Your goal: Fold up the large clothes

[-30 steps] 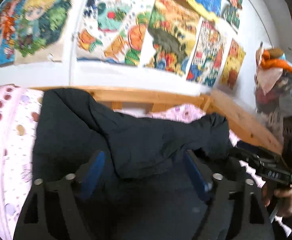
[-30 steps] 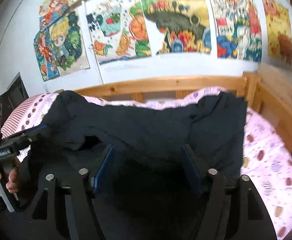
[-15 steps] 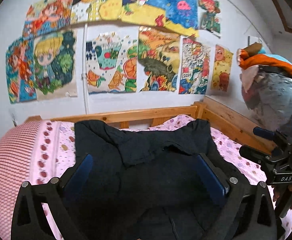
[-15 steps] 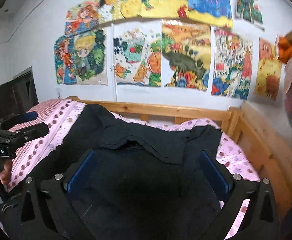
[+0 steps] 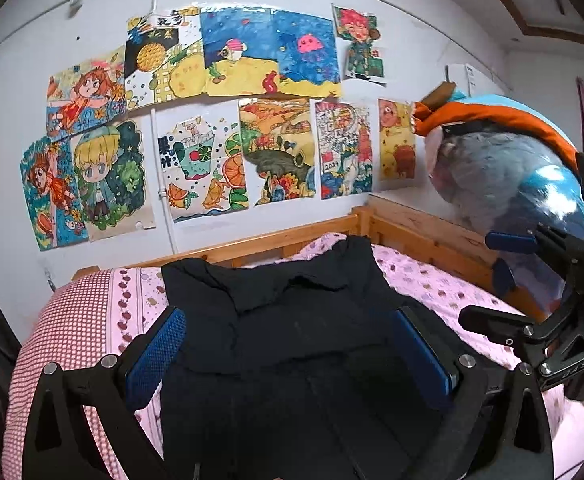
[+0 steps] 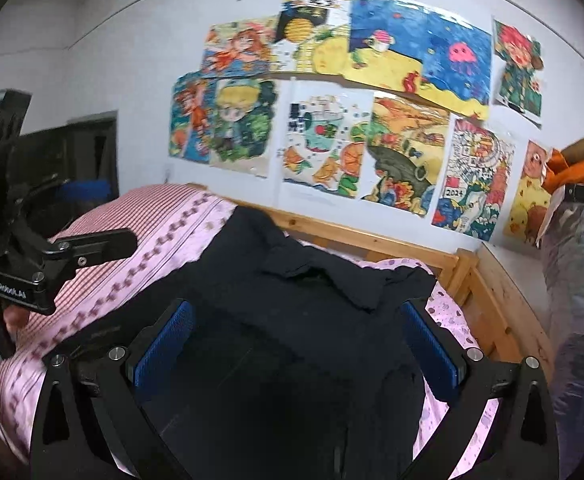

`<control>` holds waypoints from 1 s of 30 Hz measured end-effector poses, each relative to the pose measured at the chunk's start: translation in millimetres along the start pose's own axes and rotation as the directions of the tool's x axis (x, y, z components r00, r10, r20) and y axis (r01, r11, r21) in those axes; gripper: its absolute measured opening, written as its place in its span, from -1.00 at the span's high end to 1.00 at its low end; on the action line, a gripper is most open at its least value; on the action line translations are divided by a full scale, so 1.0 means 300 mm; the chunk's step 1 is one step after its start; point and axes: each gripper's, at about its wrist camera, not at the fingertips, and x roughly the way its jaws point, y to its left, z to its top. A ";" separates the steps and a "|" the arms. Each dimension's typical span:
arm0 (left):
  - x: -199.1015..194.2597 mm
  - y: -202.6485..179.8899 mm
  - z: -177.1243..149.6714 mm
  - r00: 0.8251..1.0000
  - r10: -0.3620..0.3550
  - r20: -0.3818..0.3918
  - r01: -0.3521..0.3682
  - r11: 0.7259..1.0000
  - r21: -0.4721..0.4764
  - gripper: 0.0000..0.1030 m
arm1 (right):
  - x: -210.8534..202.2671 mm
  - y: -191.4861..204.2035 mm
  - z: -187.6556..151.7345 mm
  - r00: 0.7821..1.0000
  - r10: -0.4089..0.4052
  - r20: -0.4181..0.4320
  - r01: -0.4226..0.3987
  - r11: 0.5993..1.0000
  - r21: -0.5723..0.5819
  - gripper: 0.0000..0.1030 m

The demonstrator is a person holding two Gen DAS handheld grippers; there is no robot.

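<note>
- Black garment (image 5: 299, 320) spread flat on a bed (image 5: 431, 280) with a pink patterned sheet, far edge folded back toward the middle, collar-like flap near 12 o'clock of the cloth.
- Left gripper (image 5: 292, 354) held above the garment, blue-padded fingers (image 5: 154, 354) spread wide, nothing between them, no pad touching the cloth.
- Right gripper (image 6: 297, 346) likewise above the garment, jaws wide apart, empty, blue pads (image 6: 431, 346) clear of the fabric.
- In the left wrist view, right gripper (image 5: 531, 320) seen side-on at 3 o'clock, well off the garment's edge.
- In the right wrist view, left gripper (image 6: 56, 256) at 9 o'clock over the striped part of the sheet, a hand (image 6: 12, 316) on its handle.
- Wooden bed frame (image 5: 284, 242) running behind the garment at 12 o'clock.
- Colourful drawings (image 5: 276, 148) taped across the white wall (image 5: 12, 120) above the frame.
- Bulky grey and blue bundle (image 5: 503, 184) topped with orange cloth at 2 o'clock, beside the frame's corner.
</note>
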 end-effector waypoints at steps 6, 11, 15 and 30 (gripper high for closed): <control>-0.083 0.008 -0.046 0.999 -0.004 -0.043 0.002 0.999 -0.039 -1.00 | -0.119 0.029 -0.034 0.999 0.015 -0.036 -0.016 1.000 -0.015 -0.96; -0.141 -0.004 -0.075 0.999 0.000 -0.046 0.000 1.000 -0.005 -1.00 | -0.176 0.054 -0.048 0.997 0.019 -0.077 -0.023 0.998 -0.050 -0.96; -0.178 -0.010 -0.108 0.999 -0.014 -0.042 0.014 1.000 0.007 -1.00 | -0.210 0.074 -0.076 0.995 0.019 -0.095 -0.026 0.997 -0.073 -0.96; -0.219 -0.007 -0.253 1.000 -0.013 -0.006 0.014 0.988 0.154 -1.00 | -0.124 0.005 -0.184 0.981 0.050 -0.186 -0.043 0.998 0.041 -0.96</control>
